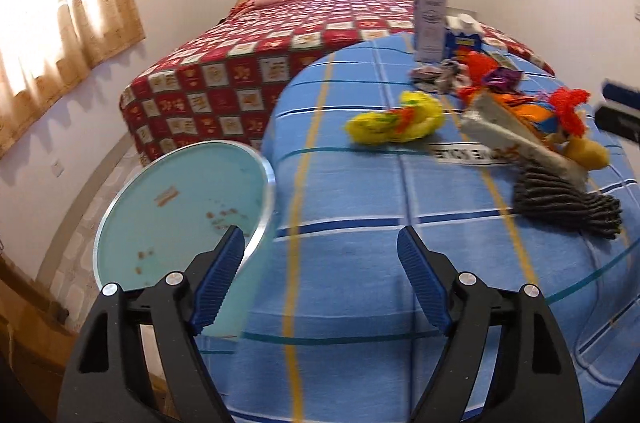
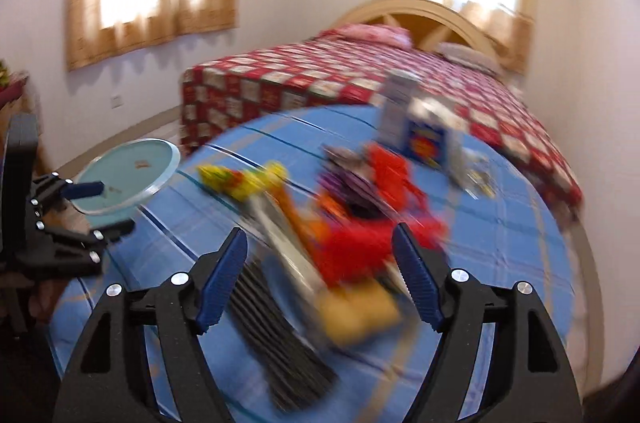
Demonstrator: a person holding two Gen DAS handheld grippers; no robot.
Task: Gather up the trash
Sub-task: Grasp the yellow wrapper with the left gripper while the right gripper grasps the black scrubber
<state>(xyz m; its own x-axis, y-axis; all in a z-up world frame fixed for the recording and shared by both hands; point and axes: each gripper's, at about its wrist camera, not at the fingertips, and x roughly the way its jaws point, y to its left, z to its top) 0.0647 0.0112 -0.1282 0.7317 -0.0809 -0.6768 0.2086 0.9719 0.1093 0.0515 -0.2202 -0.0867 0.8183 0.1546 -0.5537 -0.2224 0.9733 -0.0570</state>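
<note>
Trash (image 1: 520, 111): loose heap of wrappers and scraps on the blue checked surface (image 1: 360, 203), toward its far right side.

Left tongs (image 1: 320, 251): spread wide, nothing between the blue pads, poised over the near edge of the surface.
Right tongs (image 2: 320, 255): likewise spread wide and empty, hanging above the heap; this view is blurred, so contact with anything cannot be told.

Items listed outward from the heap:
- Grey ribbed piece (image 1: 568, 203), at the heap's near edge.
- Silver-lined wrapper (image 1: 520, 135), lying across the heap.
- Yellow wrapper (image 1: 396, 123), just left of the heap.
- Red-orange scraps (image 1: 568, 103), on top and at the right.
- Blue carton (image 1: 464, 37) and pale box (image 1: 430, 27), upright beyond the heap.
- Teal bin (image 1: 184, 207), round rim, beside the surface, well left of the heap.
- Bed (image 1: 248, 63), red checked cover, beyond the surface.
</note>
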